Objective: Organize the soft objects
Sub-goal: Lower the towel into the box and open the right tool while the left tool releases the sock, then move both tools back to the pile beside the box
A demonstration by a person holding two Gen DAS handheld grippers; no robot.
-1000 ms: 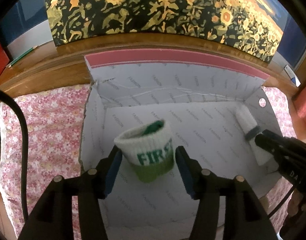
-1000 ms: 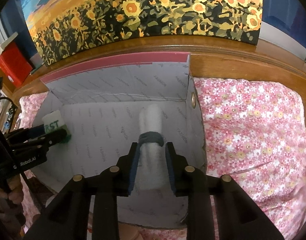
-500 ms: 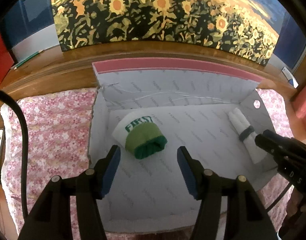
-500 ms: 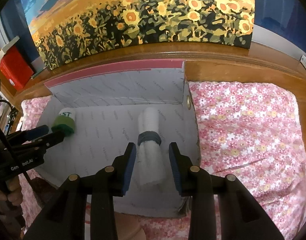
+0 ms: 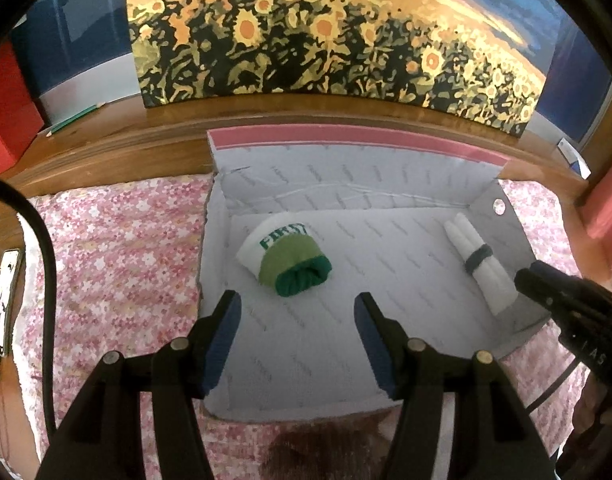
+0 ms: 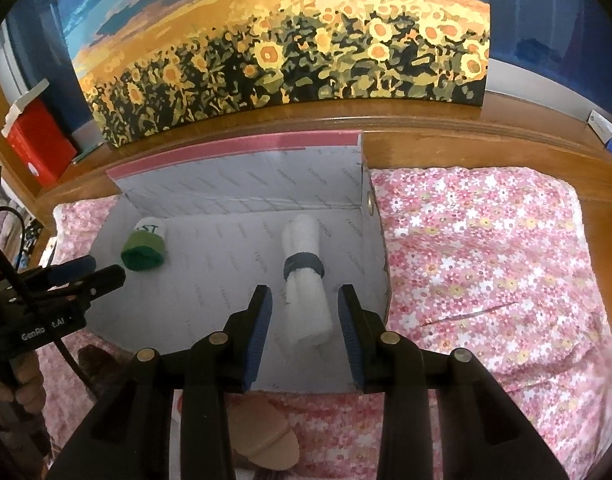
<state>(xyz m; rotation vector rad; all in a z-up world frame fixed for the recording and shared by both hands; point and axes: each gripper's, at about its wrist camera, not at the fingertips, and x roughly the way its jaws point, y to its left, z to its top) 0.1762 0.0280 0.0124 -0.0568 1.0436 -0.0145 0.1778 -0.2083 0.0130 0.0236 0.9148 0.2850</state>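
A grey paper box [image 5: 346,184] lies open on a pink floral cloth. Inside it at the left, a rolled white-and-green sock [image 5: 286,256] [image 6: 144,246] lies on its side, its green end toward me. At the box's right side lies a white cloth roll with a dark band [image 5: 480,264] [image 6: 306,272]. My left gripper [image 5: 298,312] hangs open above the box's near part, short of the sock and holding nothing. Raised over the near end of the white roll, my right gripper [image 6: 304,296] is open, its pads clear of the roll on either side.
The floral cloth [image 6: 486,260] spreads out on both sides of the box. A sunflower painting [image 6: 286,60] leans on a wooden ledge [image 5: 106,140] behind it. A red box [image 6: 38,144] stands at the far left. A tan object [image 6: 266,440] lies under the right gripper.
The left gripper let the sock go; it tipped from upright onto its side. The right jaws opened off the white roll. Both grippers drew back and up from the box.
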